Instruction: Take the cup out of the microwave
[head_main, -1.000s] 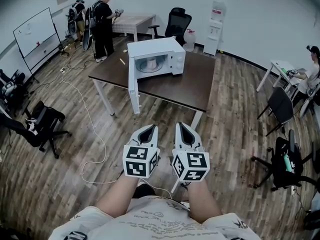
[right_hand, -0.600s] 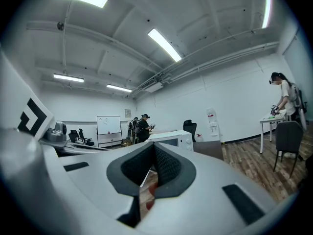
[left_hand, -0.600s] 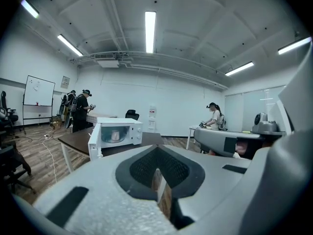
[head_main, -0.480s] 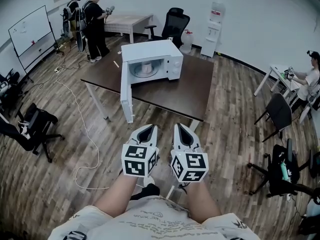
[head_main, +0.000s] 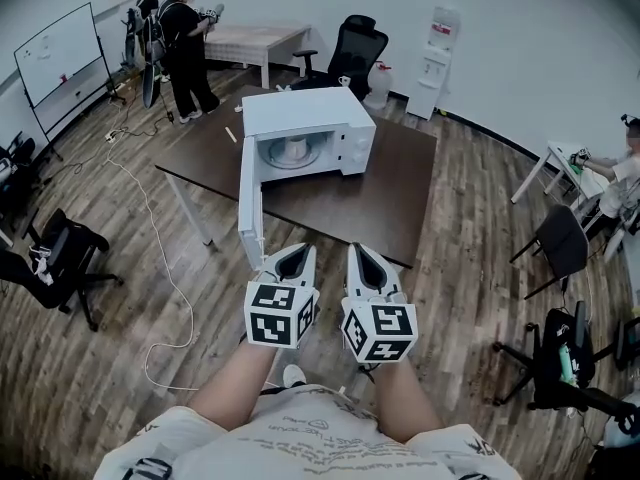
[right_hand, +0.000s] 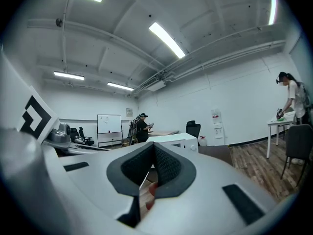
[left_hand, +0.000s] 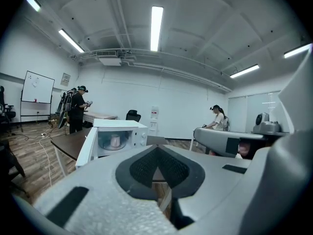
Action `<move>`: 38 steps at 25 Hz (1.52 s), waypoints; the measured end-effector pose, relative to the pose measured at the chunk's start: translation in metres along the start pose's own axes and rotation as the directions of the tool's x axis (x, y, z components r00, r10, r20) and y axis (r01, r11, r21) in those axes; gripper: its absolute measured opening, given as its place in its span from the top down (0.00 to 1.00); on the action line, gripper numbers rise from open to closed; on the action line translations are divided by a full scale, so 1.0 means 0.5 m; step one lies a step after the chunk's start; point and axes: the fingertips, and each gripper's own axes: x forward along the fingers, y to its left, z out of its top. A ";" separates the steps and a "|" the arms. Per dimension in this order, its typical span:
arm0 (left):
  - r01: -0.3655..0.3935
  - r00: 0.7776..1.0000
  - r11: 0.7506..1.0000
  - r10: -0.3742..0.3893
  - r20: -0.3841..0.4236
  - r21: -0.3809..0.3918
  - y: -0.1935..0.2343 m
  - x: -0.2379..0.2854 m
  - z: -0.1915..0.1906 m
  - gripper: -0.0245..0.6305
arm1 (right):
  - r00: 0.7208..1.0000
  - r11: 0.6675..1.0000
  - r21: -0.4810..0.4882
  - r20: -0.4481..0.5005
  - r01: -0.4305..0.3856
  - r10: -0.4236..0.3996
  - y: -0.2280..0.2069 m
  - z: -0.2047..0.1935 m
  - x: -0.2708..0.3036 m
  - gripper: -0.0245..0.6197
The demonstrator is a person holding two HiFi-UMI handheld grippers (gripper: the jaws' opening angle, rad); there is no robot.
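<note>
A white microwave stands on a dark brown table, its door swung open to the left. Inside it, on the turntable, stands a pale cup, which shows small in the left gripper view as the cup behind the open door. My left gripper and right gripper are held side by side short of the table's near edge, both pointing at the microwave. Each is shut with nothing between its pads. The right gripper view shows the microwave beyond the closed jaws.
A person stands at a pale table at the back left, beside a whiteboard. Black office chairs stand left, with a cable across the floor. A water dispenser is at the back, and another person sits right.
Both grippers and the camera have moved forward toward the table, so the microwave and its open door now appear closer. The jaws stayed shut throughout.
</note>
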 end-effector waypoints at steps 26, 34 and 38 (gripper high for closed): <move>-0.048 0.998 0.999 0.047 -0.040 -0.020 0.196 0.267 0.014 0.94 | 0.993 0.994 0.060 -0.064 -0.092 0.096 -0.069 -0.056 0.358 0.94; -0.149 0.988 0.989 0.149 -0.036 -0.014 0.261 0.379 0.043 0.94 | 0.975 0.977 0.056 -0.069 -0.208 0.211 -0.108 -0.052 0.515 0.94; -0.193 0.980 0.981 0.192 -0.051 -0.027 0.294 0.431 0.038 0.94 | 0.966 0.969 0.032 -0.084 -0.244 0.246 -0.128 -0.063 0.585 0.94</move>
